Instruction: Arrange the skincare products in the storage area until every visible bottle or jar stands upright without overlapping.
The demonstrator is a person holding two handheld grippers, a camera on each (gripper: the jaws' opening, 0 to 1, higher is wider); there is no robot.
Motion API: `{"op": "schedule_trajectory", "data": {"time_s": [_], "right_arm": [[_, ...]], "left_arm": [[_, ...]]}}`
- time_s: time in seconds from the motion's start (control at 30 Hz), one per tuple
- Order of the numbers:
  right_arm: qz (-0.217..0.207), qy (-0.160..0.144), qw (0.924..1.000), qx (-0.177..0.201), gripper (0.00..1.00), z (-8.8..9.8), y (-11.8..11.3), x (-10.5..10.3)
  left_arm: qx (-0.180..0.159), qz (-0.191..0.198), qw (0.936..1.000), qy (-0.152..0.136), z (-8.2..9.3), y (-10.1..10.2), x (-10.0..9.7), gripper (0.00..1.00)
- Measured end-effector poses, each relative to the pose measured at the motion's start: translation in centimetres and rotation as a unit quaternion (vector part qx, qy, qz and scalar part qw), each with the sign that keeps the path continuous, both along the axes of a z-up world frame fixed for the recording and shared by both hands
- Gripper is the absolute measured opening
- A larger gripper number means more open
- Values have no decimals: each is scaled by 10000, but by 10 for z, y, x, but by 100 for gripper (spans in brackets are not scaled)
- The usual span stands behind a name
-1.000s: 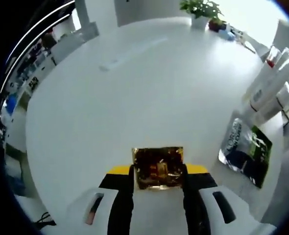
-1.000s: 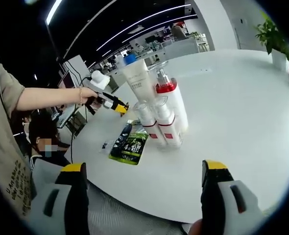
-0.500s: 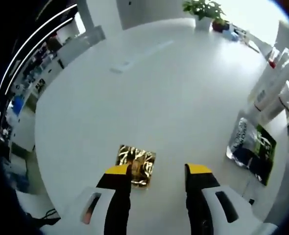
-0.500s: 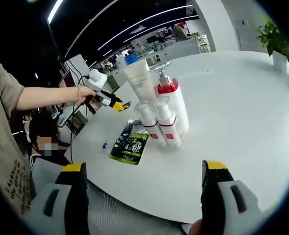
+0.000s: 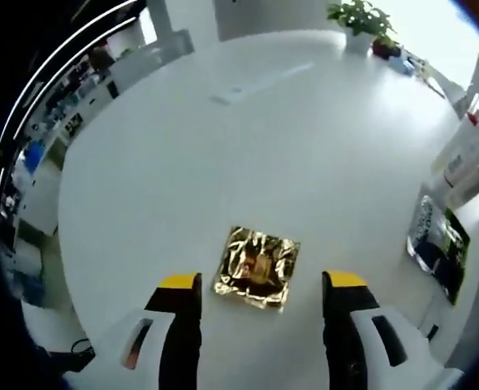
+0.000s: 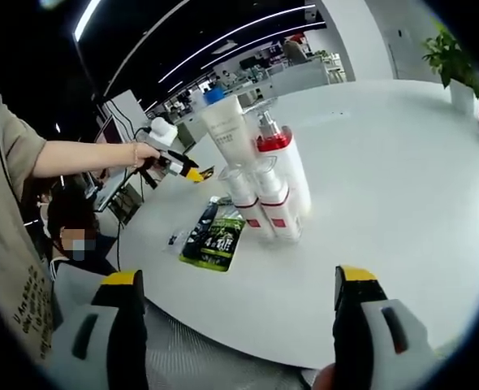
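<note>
Gold sachet down flat, both grippers empty.

Left gripper view: left gripper [image 5: 260, 305] jaws spread wide, nothing held; crinkled gold foil sachet [image 5: 256, 267] flat on round white table [image 5: 223, 146], between the tips at 6 o'clock. Probably light, limp, slippery: pinch an edge.
Right gripper view: right gripper [image 6: 239, 313] wide open, empty; white red-banded bottles [image 6: 272, 191] upright at 12, green-black pouch [image 6: 213, 236] flat at 10.

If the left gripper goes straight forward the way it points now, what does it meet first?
Most likely the gold foil sachet, which lies flat on the white table just ahead of the open left gripper. Depth is unclear, so the gripper might pass over it.
</note>
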State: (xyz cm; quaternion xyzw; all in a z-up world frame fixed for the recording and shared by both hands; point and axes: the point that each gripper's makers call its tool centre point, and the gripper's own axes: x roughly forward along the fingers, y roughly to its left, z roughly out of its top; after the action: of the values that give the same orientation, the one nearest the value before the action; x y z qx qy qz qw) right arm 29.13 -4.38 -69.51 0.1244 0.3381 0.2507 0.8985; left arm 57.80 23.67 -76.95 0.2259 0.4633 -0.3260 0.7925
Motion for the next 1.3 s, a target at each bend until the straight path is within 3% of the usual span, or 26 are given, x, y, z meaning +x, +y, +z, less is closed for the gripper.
{"op": "schedule_trajectory", "data": {"time_s": [0.17, 0.3, 0.37, 0.6, 0.7, 0.8, 1.3], "right_arm": [[-2, 34, 10000, -8, 98, -1, 0, 0], [-2, 51, 10000, -14, 97, -2, 0, 0], [-6, 60, 10000, -23, 97, -2, -1, 0], [-28, 84, 10000, -33, 97, -3, -1, 0], [-24, 89, 9999, -43, 97, -4, -1, 0], [-31, 86, 9999, -51, 97, -4, -1, 0], [-51, 74, 9999, -48, 97, -3, -2, 0]], "left_arm": [[20, -55, 9999, 124, -6, -2, 3, 53], [244, -324, 9987, 295, -12, -2, -1, 49], [174, -321, 9987, 359, -13, -6, 2, 47], [413, -730, 9947, 597, -13, -10, 1, 45], [416, -775, 9942, 627, -13, -10, 0, 44], [400, -914, 9932, 602, -12, -14, -3, 35], [347, -1077, 9917, 603, -11, -15, -5, 27]]}}
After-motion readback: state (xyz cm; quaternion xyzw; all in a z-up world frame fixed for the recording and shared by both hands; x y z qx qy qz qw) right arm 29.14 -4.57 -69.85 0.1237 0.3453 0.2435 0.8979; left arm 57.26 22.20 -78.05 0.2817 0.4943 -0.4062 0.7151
